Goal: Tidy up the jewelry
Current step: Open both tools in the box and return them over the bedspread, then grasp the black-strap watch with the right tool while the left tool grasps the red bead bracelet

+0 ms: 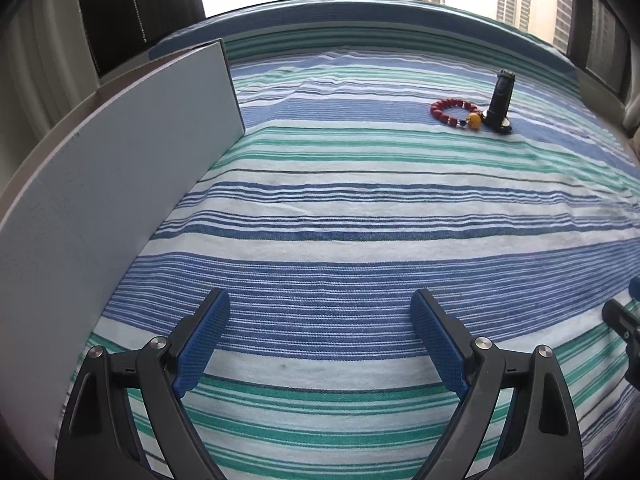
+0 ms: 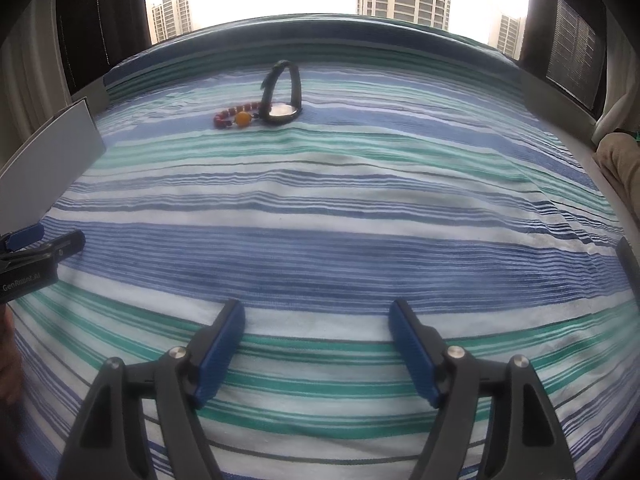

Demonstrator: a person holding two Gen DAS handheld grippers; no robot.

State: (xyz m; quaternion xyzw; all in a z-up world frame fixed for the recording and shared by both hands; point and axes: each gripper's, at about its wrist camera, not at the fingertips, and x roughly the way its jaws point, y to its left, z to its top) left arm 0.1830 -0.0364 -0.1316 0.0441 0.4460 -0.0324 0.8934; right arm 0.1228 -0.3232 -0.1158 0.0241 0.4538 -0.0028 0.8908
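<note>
I counted one red bead bracelet [image 1: 452, 112] with one large amber bead [image 1: 474, 121] on it, and one dark wristwatch [image 1: 500, 100] touching that bracelet on its right. To the bracelet's left stood one grey panel [image 1: 120, 184], all on one striped cloth [image 1: 360, 216]. I had two grippers, my left gripper [image 1: 320, 340] and my right gripper [image 2: 316, 344], each with two blue pads.

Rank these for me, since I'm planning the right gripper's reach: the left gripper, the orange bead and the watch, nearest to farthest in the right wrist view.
1. left gripper, at the left edge, nearest the right gripper.
2. orange bead, far ahead, left of centre.
3. watch, just behind and right of the bead; nearly level, a close call.
</note>
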